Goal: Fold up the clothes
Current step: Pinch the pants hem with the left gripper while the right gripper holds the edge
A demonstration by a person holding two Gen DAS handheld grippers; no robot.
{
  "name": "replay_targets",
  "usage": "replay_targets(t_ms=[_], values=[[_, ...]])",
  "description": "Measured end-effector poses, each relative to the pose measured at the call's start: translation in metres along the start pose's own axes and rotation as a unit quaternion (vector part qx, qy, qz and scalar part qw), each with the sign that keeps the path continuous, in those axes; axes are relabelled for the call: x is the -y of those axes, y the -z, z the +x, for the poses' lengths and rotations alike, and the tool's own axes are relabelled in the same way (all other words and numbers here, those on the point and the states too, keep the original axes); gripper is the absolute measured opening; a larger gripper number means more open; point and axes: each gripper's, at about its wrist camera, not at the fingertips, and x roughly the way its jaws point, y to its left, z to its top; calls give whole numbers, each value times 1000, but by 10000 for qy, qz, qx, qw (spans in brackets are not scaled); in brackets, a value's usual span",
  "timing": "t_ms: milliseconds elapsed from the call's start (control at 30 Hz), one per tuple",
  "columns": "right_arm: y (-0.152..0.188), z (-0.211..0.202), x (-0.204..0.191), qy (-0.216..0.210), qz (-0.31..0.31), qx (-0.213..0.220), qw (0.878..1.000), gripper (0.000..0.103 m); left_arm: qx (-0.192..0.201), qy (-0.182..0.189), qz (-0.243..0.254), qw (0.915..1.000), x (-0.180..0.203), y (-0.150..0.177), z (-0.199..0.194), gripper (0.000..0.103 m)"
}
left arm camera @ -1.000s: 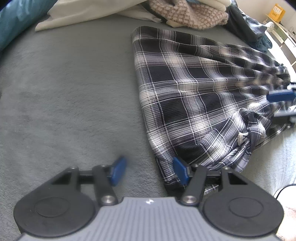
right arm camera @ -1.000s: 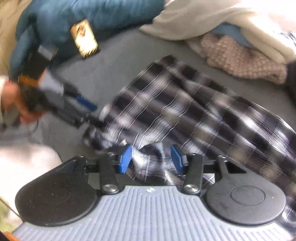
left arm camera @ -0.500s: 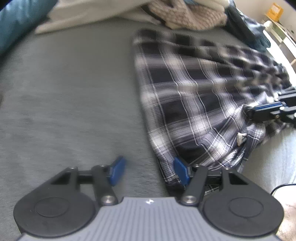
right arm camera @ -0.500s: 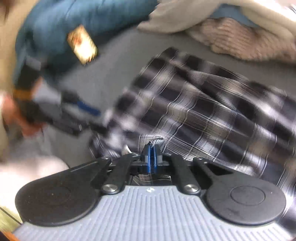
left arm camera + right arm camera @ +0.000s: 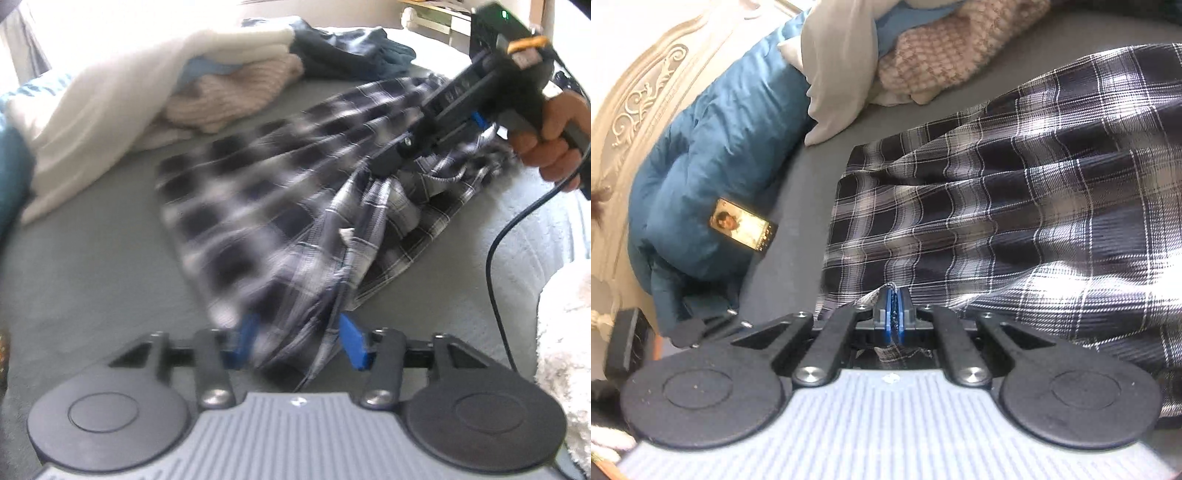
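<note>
Lying across a grey bed [image 5: 92, 258], a navy-and-white plaid shirt [image 5: 1015, 192] is bunched at its near edge. The right gripper [image 5: 894, 314] has its jaws clamped flat on a fold of that edge. The left gripper [image 5: 297, 341], its jaws partly open and just now closing, has gathered plaid cloth between its blue pads [image 5: 351, 343]; whether they press it is unclear. Folded knitwear [image 5: 236, 96] and a blue pillow [image 5: 713, 155] sit beyond.

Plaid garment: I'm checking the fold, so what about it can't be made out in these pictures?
- Left wrist view: plaid garment smeared by motion blur, so whether the left claw pads press the bunched cloth is unclear.
- Right wrist view: garment runs off the right edge; right claw body covers its near hem.
- Garment type: unclear.
</note>
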Motion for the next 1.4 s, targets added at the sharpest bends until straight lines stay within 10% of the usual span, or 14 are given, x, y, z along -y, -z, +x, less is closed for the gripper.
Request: replay_targets(t_ms=[167,300,467,767,1000,1200,1400], values=[[0,-9,-5,-54,-67,47,10000,2,-25,82,401,9992,15,-3,24,39],[0,-9,-3,-92,-34,91,9999,2,-105,235,520,9983,18,-10,43,15],[0,-5,7,-101,80,236,9996,2,-234,777,-583,9950,-21,-8,40,10],[1,1,7,750,-307,443,9957,3,-689,1585,-2619,9495,-77,6,64,12],[14,5,-47,194,-1954,-126,9805,5,-865,1780,-3123,9291,-89,10,82,14],[15,44,-10,1003,-1404,-3,9850,1,-865,1617,-2924,9385,-83,6,83,15],[18,36,19,682,-228,457,9964,0,-765,1203,-2701,9522,-79,-3,68,23]])
